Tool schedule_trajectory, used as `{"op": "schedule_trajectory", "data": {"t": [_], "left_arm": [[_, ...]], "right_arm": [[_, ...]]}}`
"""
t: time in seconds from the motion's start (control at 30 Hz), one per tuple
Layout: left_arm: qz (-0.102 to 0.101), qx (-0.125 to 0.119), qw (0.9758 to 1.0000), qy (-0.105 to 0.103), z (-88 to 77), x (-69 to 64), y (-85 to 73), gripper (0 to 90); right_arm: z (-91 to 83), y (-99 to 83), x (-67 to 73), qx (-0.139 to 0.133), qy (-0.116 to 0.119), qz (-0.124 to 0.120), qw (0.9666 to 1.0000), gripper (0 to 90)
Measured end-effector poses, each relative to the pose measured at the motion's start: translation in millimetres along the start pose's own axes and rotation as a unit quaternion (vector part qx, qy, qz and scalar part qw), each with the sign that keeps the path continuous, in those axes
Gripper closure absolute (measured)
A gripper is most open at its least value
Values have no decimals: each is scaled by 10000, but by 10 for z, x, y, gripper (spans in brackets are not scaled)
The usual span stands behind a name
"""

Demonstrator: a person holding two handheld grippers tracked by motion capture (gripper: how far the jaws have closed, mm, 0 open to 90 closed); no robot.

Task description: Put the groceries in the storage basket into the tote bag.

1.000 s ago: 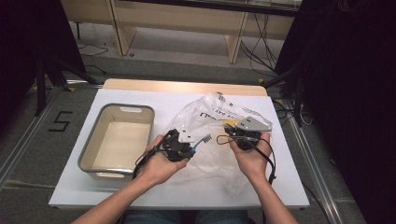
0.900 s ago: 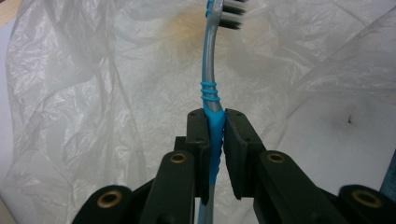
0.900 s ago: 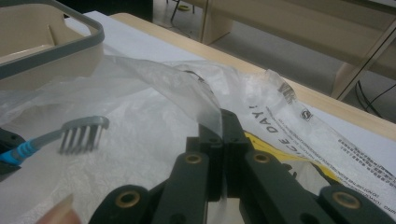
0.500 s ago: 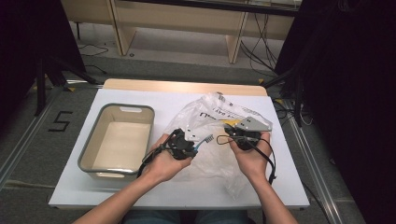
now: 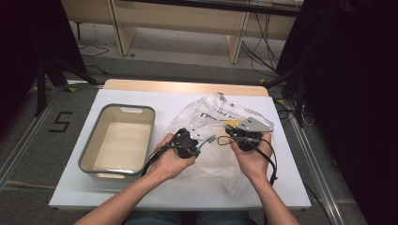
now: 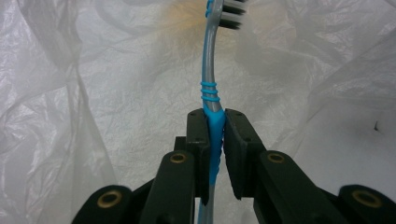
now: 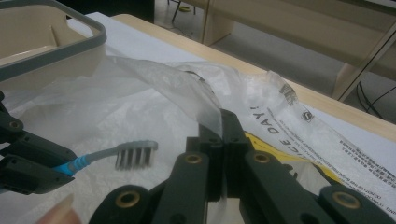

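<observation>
Left hand-held gripper (image 5: 199, 145), clamping the toothbrush (image 6: 211, 88), has shifted right toward mid-frame; right hand-held gripper (image 7: 223, 122) stays pinching the bag (image 5: 211, 117).

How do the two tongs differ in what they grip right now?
The left tongs clamp the blue handle of a toothbrush, a rigid thing that sticks out past them; the right tongs pinch a thin fold of the clear plastic bag, limp and draped. Both are shut on something above the table.

Black fingers (image 6: 205, 140) — brass screws, trailing cables — bare forearms
</observation>
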State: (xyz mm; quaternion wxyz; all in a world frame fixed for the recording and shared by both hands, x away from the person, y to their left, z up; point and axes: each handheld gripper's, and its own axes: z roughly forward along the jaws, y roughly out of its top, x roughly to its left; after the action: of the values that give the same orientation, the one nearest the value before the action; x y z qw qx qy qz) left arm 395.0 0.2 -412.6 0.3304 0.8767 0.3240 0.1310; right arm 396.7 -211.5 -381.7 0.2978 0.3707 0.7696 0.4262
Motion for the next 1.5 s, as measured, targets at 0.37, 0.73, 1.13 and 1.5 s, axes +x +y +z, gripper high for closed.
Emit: {"op": "schedule_trajectory", "data": {"t": [0.37,0.73,1.13,1.5], "left_arm": [[-56,100,9999,1,111,4,56,803],[-111,79,9999,100,174,25,138,802],[-10,-302,9993,211,227,0,225,802],[-30,-348,9990,280,320,11,259,801]], "right_arm": [[-4,3,5,-3,-1,-4,10000,900],[7,2,25,10,46,-27,10000,900],[12,-1,35,32,62,-59,10000,900],[12,-2,35,33,64,-58,10000,900]]}}
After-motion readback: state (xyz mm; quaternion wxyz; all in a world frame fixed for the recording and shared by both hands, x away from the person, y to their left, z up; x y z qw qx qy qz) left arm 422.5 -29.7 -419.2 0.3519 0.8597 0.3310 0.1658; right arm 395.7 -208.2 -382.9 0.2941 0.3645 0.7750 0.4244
